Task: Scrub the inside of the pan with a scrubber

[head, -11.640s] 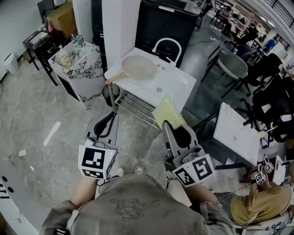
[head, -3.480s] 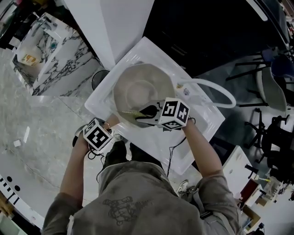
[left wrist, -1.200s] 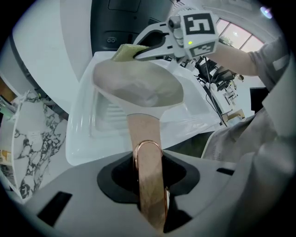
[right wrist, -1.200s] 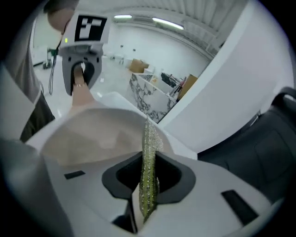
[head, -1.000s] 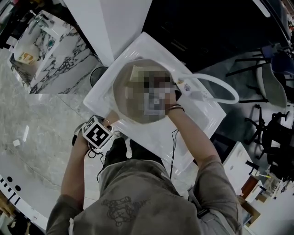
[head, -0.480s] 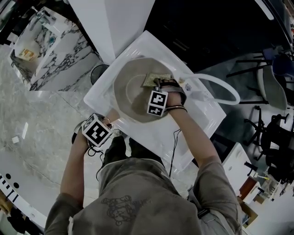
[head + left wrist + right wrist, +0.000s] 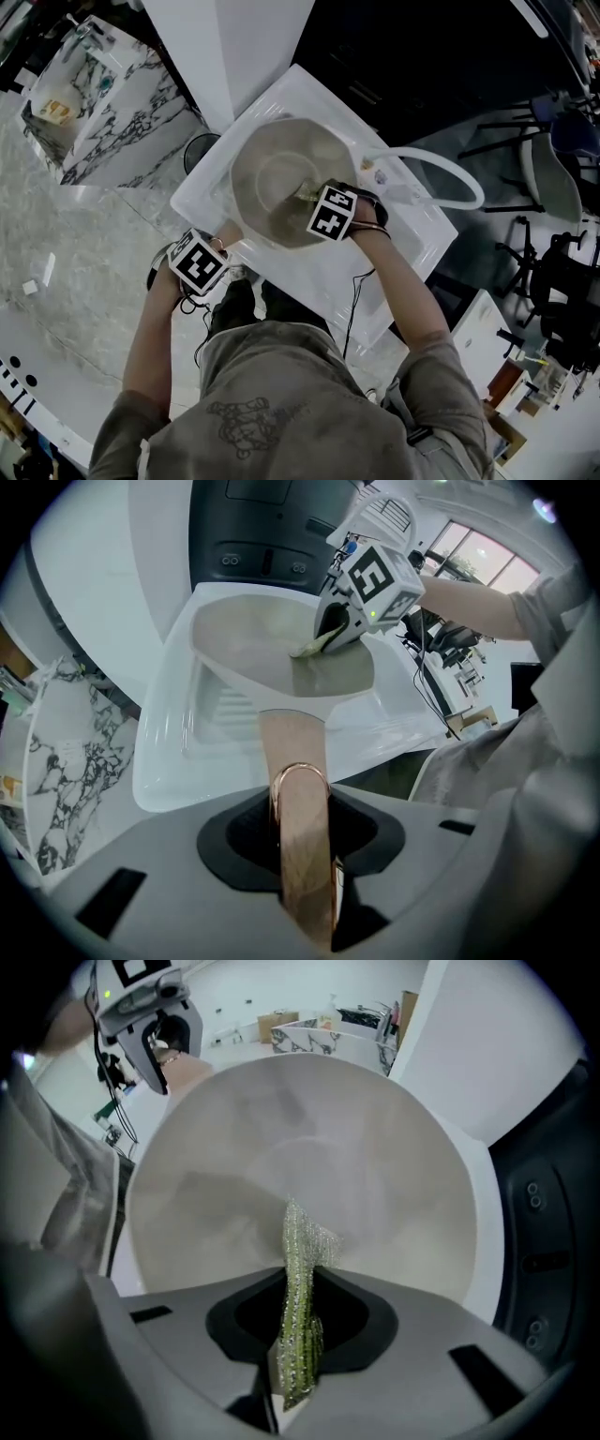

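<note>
**Pan held by its handle, scrubber set inside**

At the near edge of the white sink (image 7: 398,251), the wood-toned handle (image 7: 292,747) is clamped between the jaws of the left gripper (image 7: 302,855). Being stiff and slim, it is judged the right hold, though the smooth pan (image 7: 272,173), lying in the basin toward the far left corner, could swivel. Farther in, the soft, light mesh scrubber (image 7: 303,1241) is pinched edge-on by the right gripper (image 7: 298,1340), its free end apparently bent against the pan floor.

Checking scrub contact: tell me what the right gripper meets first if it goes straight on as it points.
Probably the inside of the pan, through the scrubber that the right gripper clamps; depth is unclear.
</note>
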`<state>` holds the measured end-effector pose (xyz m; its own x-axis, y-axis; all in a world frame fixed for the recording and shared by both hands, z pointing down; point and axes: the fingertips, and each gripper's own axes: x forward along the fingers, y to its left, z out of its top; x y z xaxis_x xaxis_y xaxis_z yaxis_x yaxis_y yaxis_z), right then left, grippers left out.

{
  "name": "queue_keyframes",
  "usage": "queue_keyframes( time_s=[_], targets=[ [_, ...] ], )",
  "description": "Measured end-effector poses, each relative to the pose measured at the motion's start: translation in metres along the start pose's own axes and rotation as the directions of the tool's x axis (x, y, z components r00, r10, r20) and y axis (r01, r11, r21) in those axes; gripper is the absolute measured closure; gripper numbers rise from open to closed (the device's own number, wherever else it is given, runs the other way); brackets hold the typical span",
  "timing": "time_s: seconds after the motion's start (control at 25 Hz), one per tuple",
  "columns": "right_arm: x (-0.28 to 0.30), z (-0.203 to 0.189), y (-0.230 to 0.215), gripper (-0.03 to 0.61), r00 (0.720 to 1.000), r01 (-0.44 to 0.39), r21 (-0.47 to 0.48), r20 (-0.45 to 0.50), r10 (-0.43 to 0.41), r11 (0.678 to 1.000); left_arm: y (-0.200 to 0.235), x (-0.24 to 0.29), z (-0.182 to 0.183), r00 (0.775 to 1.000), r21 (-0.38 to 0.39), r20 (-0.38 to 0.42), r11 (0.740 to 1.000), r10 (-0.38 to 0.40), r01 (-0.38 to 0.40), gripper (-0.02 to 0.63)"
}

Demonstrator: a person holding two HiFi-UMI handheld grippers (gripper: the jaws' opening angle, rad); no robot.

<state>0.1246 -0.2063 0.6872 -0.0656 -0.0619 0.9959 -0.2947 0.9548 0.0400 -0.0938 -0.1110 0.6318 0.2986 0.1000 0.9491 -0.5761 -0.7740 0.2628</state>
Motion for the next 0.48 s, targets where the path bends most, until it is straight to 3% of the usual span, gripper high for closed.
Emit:
queue_keyframes(
  time_s=[0.12, 0.24, 0.36, 0.48],
  targets=[
    [-0.008, 0.002, 0.03, 0.505, 0.986, -0.168, 0.077, 0.014, 0.167, 0.983, 0.0, 0.0, -0.001, 1.0, -0.002, 0.002, 1.0, -0.002, 0.002, 0.48],
    [-0.018, 0.015, 0.062, 0.505, 0.944, -0.329, 0.095, 0.067, 0.324, 0.939, -0.001, 0.0, -0.001, 1.0, -0.01, 0.021, 1.0, -0.012, 0.012, 0.48],
    [-0.023, 0.036, 0.084, 0.505, 0.899, -0.428, 0.101, 0.151, 0.411, 0.898, -0.002, 0.001, 0.0, 1.0, -0.007, 0.02, 1.0, -0.008, 0.008, 0.48],
    [-0.032, 0.061, 0.097, 0.505, 0.843, -0.515, 0.172, 0.28, 0.46, 0.84, -0.002, 0.001, 0.001, 1.0, -0.001, 0.019, 1.0, -0.004, 0.004, 0.48]
  ],
)
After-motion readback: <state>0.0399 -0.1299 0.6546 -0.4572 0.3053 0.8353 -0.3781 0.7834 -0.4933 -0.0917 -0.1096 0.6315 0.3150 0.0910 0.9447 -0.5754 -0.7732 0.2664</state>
